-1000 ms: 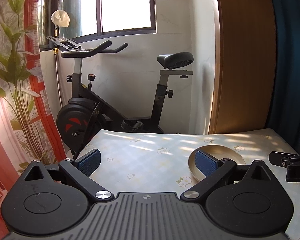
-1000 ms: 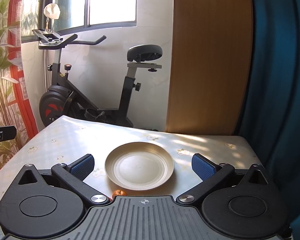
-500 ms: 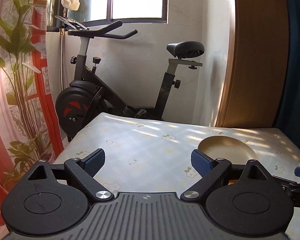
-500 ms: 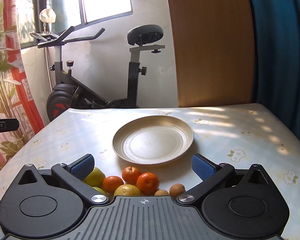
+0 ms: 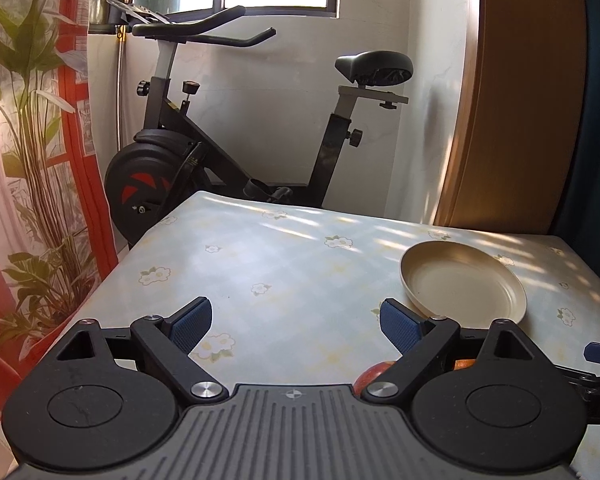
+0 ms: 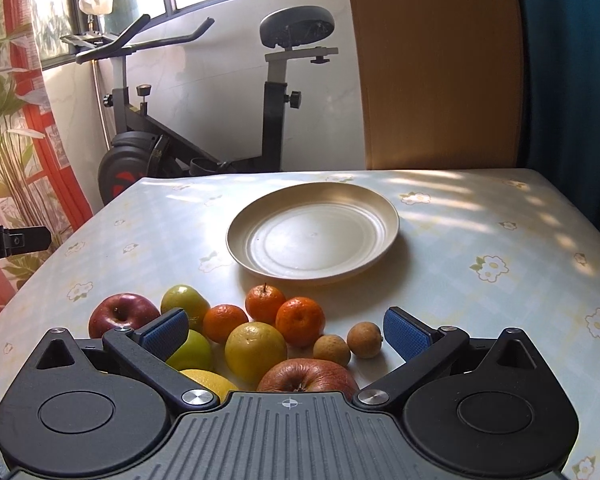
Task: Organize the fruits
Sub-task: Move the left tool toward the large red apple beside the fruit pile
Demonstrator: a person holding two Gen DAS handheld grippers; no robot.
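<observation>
On the near part of the counter (image 6: 480, 216), just ahead of the right hand-held gripper (image 6: 286, 330): the fruit, in one loose cluster.

- Red apple (image 6: 122, 314), near left; second apple (image 6: 306, 374), nearest the camera, partly hidden by the gripper body.
- Three oranges (image 6: 300, 320), grouped at the far side of the cluster.
- Yellow fruit (image 6: 255, 347), centre; another yellow piece (image 6: 206, 384) half hidden below it.
- Two green fruits (image 6: 184, 300), left, one behind the left finger.
- Two small brown fruits (image 6: 363, 339), right edge of the cluster.

Plate (image 6: 312, 232): beige, round, just beyond the oranges, not touching them. Contents: nothing.

Change noted: half a second ago the right wrist view showed only the far part of the cluster; it is now tilted lower, with both apples showing. A second ago barely one fruit was visible. Judgement: the right gripper is lining up for a first pick; no fruit has been moved to the plate yet.

Right hand-held gripper: jaws wide, holding nothing, spanning the middle of the cluster.

Left hand-held gripper (image 5: 296, 318): jaws wide, holding nothing, over bare floral counter to the left of the plate, now nearer the counter than before.

Surroundings: exercise bike (image 6: 188, 148) beyond the far edge; wooden panel (image 6: 432, 64) far right; red curtain (image 5: 80, 168) left.
</observation>
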